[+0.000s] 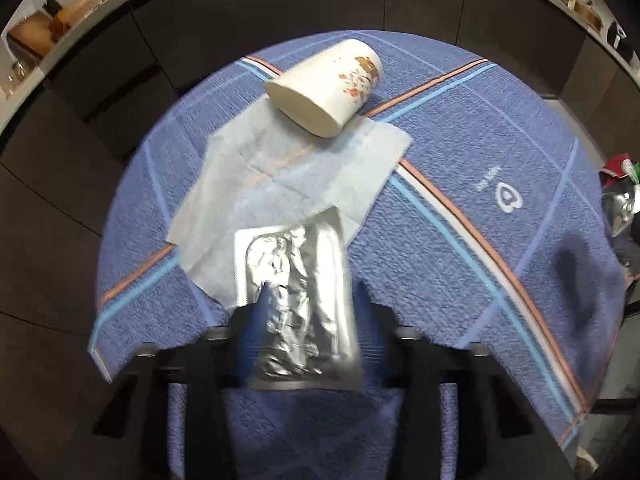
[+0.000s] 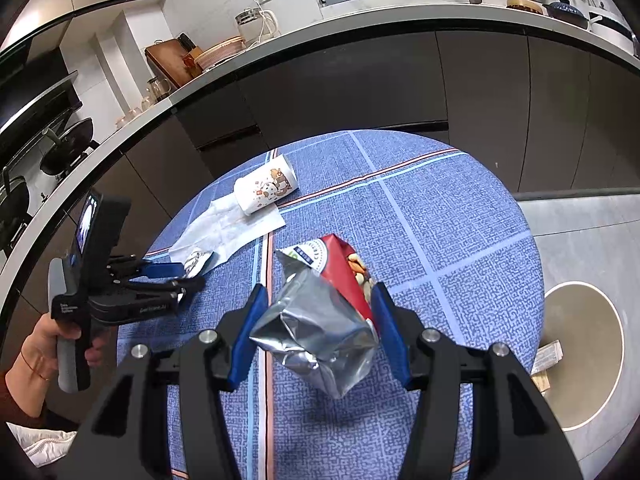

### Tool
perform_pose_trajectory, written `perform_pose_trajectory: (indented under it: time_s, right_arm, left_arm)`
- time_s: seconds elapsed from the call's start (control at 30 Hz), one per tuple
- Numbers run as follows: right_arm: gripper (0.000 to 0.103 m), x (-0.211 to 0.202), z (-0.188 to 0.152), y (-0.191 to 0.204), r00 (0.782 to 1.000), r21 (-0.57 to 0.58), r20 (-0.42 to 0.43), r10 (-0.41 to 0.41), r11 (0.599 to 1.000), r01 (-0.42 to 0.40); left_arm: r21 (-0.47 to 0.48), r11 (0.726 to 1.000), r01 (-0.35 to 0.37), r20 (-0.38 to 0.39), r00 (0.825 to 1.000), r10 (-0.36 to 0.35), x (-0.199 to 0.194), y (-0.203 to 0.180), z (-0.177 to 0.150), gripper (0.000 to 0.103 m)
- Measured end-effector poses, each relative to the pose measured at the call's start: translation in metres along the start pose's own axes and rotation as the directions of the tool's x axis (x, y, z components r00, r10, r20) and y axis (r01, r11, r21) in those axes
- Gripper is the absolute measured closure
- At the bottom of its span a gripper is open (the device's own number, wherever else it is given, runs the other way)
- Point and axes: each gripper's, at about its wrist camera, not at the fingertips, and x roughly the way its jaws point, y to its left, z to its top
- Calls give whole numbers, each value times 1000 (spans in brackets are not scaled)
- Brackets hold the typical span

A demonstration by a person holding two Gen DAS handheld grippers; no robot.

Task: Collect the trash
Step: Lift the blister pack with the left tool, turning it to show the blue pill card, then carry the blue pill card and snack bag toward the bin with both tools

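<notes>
A round table with a blue cloth (image 1: 460,152) holds the trash. My left gripper (image 1: 310,296) is shut on a flat silver foil packet (image 1: 296,280), held just above the cloth. A white paper napkin (image 1: 280,168) lies beyond it, with a tipped paper cup (image 1: 328,88) on its far edge. In the right wrist view my right gripper (image 2: 318,312) is shut on a crumpled red and silver nut bag (image 2: 324,320). The left gripper (image 2: 176,276) with its packet (image 2: 196,260) shows at the left, near the napkin (image 2: 228,228) and cup (image 2: 264,190).
Dark cabinets (image 2: 340,92) under a cluttered white counter (image 2: 400,4) curve behind the table. A round beige mat (image 2: 588,364) lies on the grey floor to the right. A person's hand (image 2: 36,356) holds the left gripper's handle.
</notes>
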Motion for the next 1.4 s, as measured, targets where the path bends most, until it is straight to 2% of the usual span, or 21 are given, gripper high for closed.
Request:
perform_pose_trajectory:
  time_s: [0.03, 0.07, 0.17, 0.23, 0.3, 0.47, 0.67, 0.8, 0.87, 0.93, 1.0, 1.13, 1.27, 1.4]
  right_arm:
    - [49, 0, 0, 0, 1000, 0, 1, 0, 1000, 0]
    - [49, 0, 1, 0, 1000, 0, 1, 0, 1000, 0]
    - [49, 0, 1, 0, 1000, -1, 1, 0, 1000, 0]
    - [49, -1, 1, 0, 1000, -2, 2, 1, 1000, -1]
    - [49, -1, 1, 0, 1000, -2, 3, 2, 1000, -2]
    - [49, -2, 1, 1, 1000, -3, 4, 2, 1000, -2]
    - [49, -8, 3, 1, 1000, -8, 14, 6, 1000, -6]
    - [49, -9, 2, 2, 1000, -9, 17, 9, 1000, -9]
    - [49, -10, 1, 3, 1000, -8, 17, 8, 1000, -8]
    - [49, -11, 1, 3, 1000, -7, 17, 7, 1000, -7]
    - [49, -11, 1, 3, 1000, -7, 17, 8, 1000, -8]
    - [49, -11, 1, 4, 1000, -10, 15, 8, 1000, -8]
    - [49, -7, 2, 9, 1000, -18, 7, 17, 1000, -17]
    - [49, 0, 6, 21, 999, -44, -6, 41, 998, -41]
  left_arm:
    - [-9, 1000, 14, 1, 1000, -14, -1, 3, 1, 71]
    - [-17, 999, 35, 1, 999, -35, -3, 6, 1, 79]
    - [-21, 999, 45, 34, 998, -45, -15, 10, 3, 88]
    - [-36, 996, 77, 48, 996, -75, -25, 13, 2, 90]
    - [-48, 996, 78, 61, 995, -75, -31, 18, 1, 91]
    - [-103, 987, 120, 83, 990, -111, -43, 34, 2, 93]
    - [-111, 977, 180, 130, 978, -165, -66, 44, 2, 93]
    - [-137, 970, 202, 111, 976, -187, -60, 52, 0, 92]
    - [-160, 966, 203, 95, 977, -190, -52, 58, -3, 92]
    - [-177, 970, 167, 76, 985, -156, -40, 64, -6, 92]
    - [-196, 964, 177, 54, 984, -169, -30, 69, -11, 92]
    - [-243, 953, 183, 39, 983, -178, -20, 78, -19, 83]
    - [-262, 940, 219, 47, 976, -214, -20, 83, -25, 90]
    - [-249, 947, 204, 84, 978, -189, -37, 87, -30, 92]
